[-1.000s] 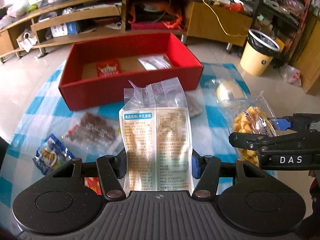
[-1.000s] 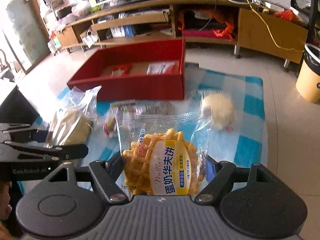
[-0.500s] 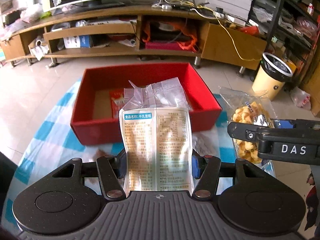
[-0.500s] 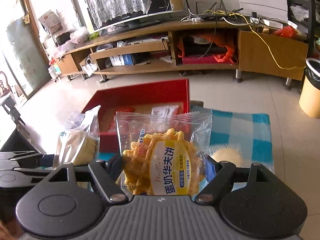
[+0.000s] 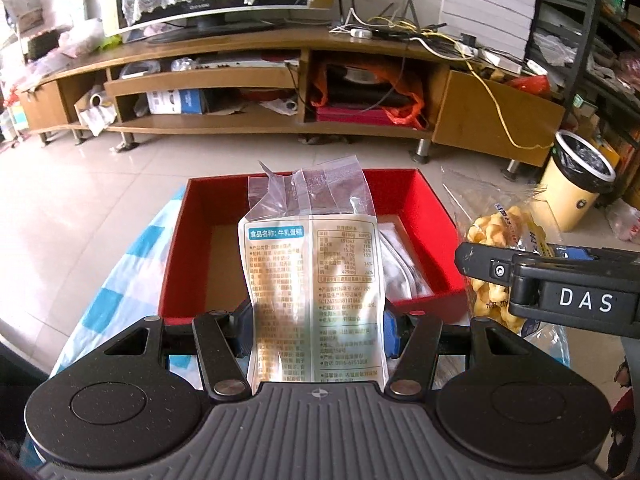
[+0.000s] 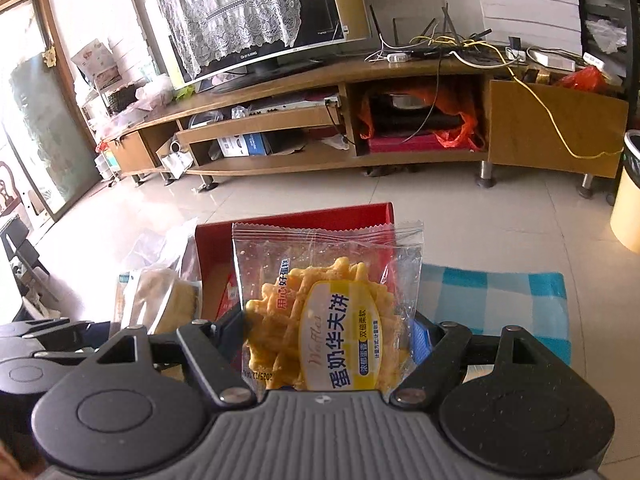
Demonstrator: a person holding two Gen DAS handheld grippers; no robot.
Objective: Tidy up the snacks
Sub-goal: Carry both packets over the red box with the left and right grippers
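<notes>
While the left gripper (image 5: 314, 334) pinches a clear milk-cake packet (image 5: 312, 280) before the red cardboard box (image 5: 416, 204), the right gripper (image 6: 328, 344) pinches a yellow waffle packet (image 6: 326, 312); its view alone shows the lace-draped television (image 6: 256, 20).

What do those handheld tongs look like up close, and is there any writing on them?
Both are matte black plastic. The left tongs have a ribbed grey base, two round discs at the sides, angled link arms with silver rivets, and blue pads inside the fingers. The right tongs are built the same; seen from the side, their body carries white letters "DAS".
</notes>
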